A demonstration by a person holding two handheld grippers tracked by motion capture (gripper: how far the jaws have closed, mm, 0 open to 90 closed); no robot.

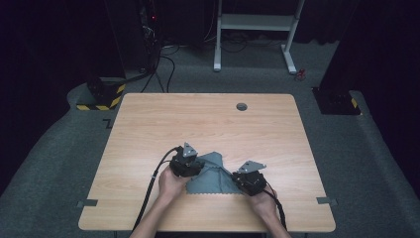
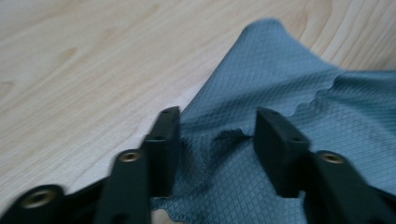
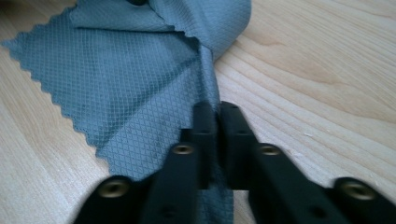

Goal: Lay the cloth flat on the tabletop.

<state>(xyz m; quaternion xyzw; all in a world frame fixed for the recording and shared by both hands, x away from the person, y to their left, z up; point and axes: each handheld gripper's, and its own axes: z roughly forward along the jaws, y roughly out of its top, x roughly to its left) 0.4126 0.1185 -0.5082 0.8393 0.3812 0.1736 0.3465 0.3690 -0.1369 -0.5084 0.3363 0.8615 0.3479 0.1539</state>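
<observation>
Cloth [image 1: 210,178]: grey, rumpled, near the table's [image 1: 208,119] front edge.
Left gripper [image 2: 217,133]: jaws parted over cloth.
Right gripper [image 3: 217,121]: pinching a cloth fold.
Room: far half bare.

One camera looks down from above onto the tabletop [image 1: 208,119] — two claw cameras sit close, sharing the grey cloth [image 2: 289,88].

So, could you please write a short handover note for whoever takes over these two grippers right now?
Left gripper: jaws apart over the cloth, not pinching it.
Right gripper: shut on the cloth's edge.
Cloth: grey, on the table near the front edge, rumpled and partly folded over.
Done: one edge gripped.
Left: probably grip with the left gripper, then finish the fold or spread it flat.
</observation>
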